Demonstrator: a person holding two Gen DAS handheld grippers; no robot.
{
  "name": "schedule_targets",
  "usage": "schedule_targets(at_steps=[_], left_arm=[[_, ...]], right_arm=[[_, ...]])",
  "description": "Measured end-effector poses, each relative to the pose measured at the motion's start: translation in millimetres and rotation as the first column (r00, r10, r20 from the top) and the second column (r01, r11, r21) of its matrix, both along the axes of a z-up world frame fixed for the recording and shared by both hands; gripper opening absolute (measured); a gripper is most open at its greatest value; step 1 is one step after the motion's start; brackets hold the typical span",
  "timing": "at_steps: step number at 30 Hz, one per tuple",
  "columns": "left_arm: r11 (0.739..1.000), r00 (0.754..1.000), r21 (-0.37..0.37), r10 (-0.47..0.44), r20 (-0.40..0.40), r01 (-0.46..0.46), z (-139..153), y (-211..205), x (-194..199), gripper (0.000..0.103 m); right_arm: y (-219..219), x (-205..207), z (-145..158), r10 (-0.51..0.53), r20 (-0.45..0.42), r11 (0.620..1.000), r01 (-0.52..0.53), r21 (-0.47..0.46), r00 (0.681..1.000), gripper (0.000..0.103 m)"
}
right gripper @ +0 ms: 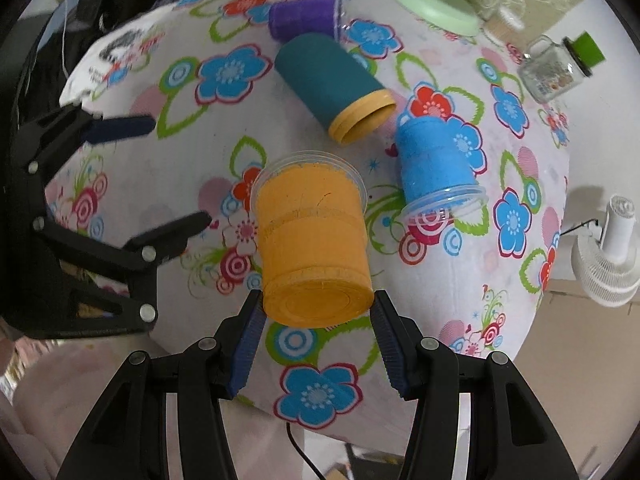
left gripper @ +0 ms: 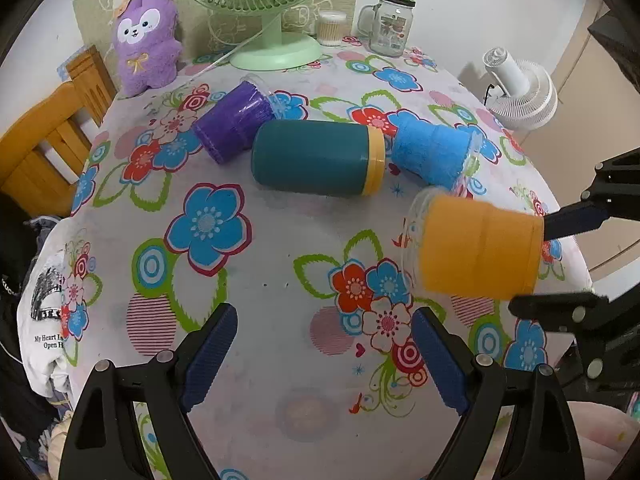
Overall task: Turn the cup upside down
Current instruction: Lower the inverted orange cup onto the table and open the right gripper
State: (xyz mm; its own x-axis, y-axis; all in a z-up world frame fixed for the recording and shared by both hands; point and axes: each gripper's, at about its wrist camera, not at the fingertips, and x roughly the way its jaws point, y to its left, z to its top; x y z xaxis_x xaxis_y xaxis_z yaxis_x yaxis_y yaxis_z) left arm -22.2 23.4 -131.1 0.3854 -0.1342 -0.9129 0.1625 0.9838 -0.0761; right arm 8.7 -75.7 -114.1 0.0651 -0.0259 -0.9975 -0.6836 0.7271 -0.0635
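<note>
An orange cup (right gripper: 312, 240) with a clear rim is held near its base between the fingers of my right gripper (right gripper: 318, 312), lifted off the table with its mouth pointing away. In the left wrist view the orange cup (left gripper: 476, 244) hangs at the right in the right gripper (left gripper: 552, 264). My left gripper (left gripper: 324, 356) is open and empty above the tablecloth; it also shows in the right wrist view (right gripper: 172, 172). A teal cup (left gripper: 316, 158), a purple cup (left gripper: 234, 122) and a blue cup (left gripper: 430, 150) lie on their sides.
The floral tablecloth (left gripper: 248, 280) covers a round table. A green fan (left gripper: 272, 20), a purple plush (left gripper: 146, 36), a glass jar (left gripper: 390, 24) and a cotton-swab tub (left gripper: 330, 28) stand at the back. A white fan (left gripper: 520, 88) is off the right edge, a wooden chair (left gripper: 48, 136) at left.
</note>
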Motion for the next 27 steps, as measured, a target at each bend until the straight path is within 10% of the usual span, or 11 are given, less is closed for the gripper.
schedule_targets(at_steps=[8, 13, 27], left_arm=[[1.000, 0.999, -0.010, 0.029, -0.023, -0.029, -4.5, 13.0, 6.9, 0.090], [0.999, 0.998, -0.008, 0.049, -0.029, -0.049, -2.1, 23.3, 8.0, 0.090], [0.999, 0.999, 0.002, 0.047, 0.028, -0.047, 36.7, 6.4, 0.6, 0.091]], right_arm=[[21.5, 3.9, -13.7, 0.077, -0.029, 0.996, -0.078, -0.050, 0.997, 0.059], [28.4, 8.9, -4.9, 0.067, 0.016, 0.998, -0.067, 0.015, 0.998, 0.090], [-16.0, -4.3, 34.0, -0.184, 0.141, 0.951, 0.139, 0.277, 0.973, 0.091]])
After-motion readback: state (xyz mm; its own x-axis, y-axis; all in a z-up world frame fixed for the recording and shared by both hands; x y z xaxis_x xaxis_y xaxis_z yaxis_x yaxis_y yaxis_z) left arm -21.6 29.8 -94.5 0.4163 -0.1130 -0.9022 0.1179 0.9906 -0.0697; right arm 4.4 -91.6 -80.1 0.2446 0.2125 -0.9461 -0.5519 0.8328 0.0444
